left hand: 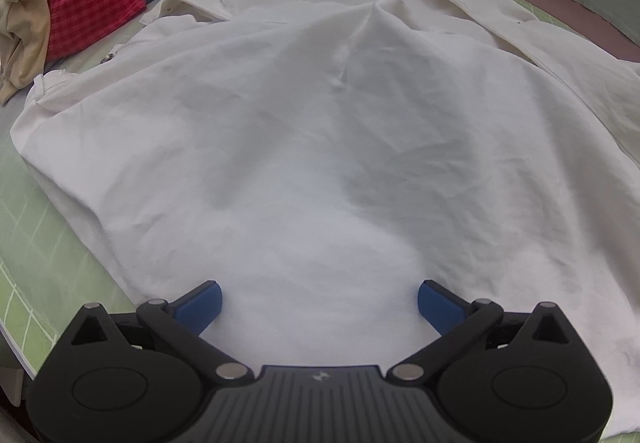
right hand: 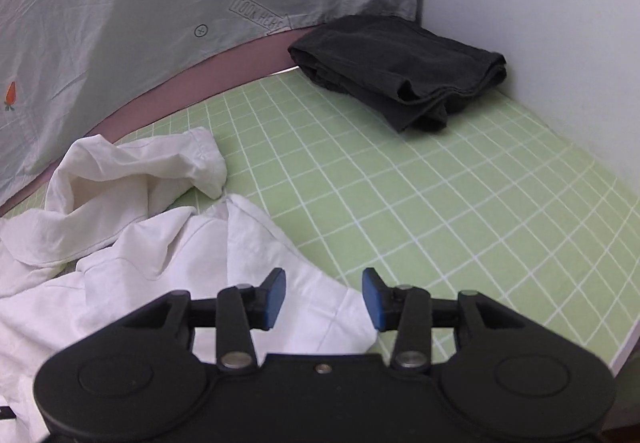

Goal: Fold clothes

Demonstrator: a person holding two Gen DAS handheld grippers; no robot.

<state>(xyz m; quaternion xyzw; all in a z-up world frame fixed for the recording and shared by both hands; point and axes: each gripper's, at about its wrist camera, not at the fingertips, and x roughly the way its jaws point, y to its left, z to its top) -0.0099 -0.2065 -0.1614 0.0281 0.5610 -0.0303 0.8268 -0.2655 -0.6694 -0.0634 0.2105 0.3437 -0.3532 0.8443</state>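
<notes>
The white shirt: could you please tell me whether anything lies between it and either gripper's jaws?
Nothing visible does. The left gripper hangs open directly over the white shirt; the right gripper, also open, sits over its edge.

Matt white woven cloth, softly creased, for the white garment. Smooth green mat with a printed white grid, low sheen. Matt black plastic on the left gripper and right gripper, blue rubbery pads, dull metal pivot pins. Soft matt black cloth in the folded garment.
</notes>
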